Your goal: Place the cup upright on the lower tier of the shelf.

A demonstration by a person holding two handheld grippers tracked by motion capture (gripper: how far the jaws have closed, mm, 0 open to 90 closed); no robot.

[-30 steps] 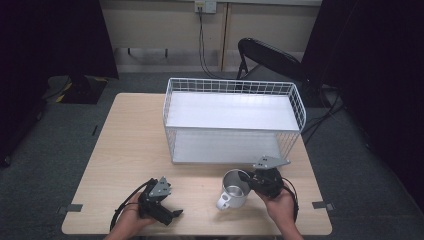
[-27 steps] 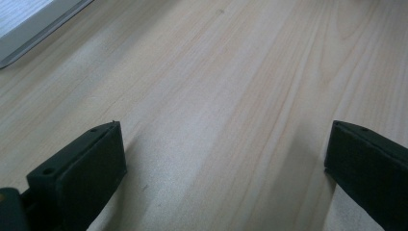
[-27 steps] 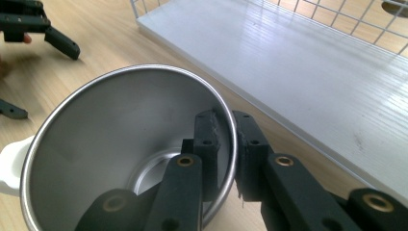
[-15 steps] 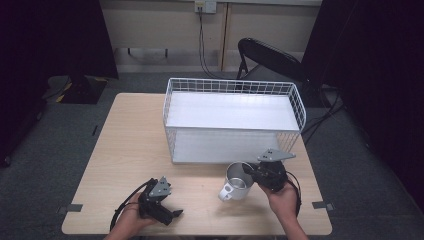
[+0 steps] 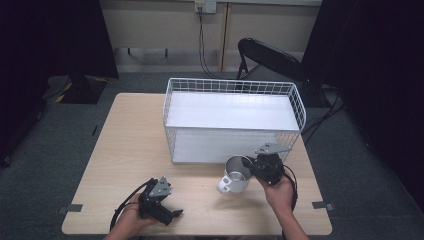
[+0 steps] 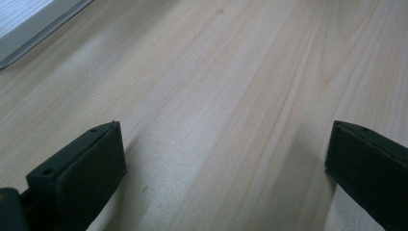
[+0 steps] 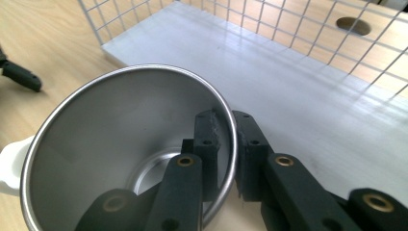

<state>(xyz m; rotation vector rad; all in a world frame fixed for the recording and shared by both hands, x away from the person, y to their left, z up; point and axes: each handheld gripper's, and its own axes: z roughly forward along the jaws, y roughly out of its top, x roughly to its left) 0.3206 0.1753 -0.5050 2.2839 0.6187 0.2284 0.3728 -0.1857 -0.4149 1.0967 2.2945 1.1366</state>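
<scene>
Right gripper [image 5: 248, 165] pinches rim of steel mug [image 5: 235, 174], tilted just in front of wire basket [image 5: 172, 136]. Lift above basket wall before crossing. Left gripper [image 5: 176, 213] spread, idle.

In the right gripper view, the steel cup [image 7: 110, 159] runs off the bottom edge, its white handle [image 7: 12, 168] cut by the left edge. The wire basket [image 7: 288, 29] is cropped at the top. The left gripper's [image 6: 226, 159] jaws are clipped at the frame's lower corners.
</scene>
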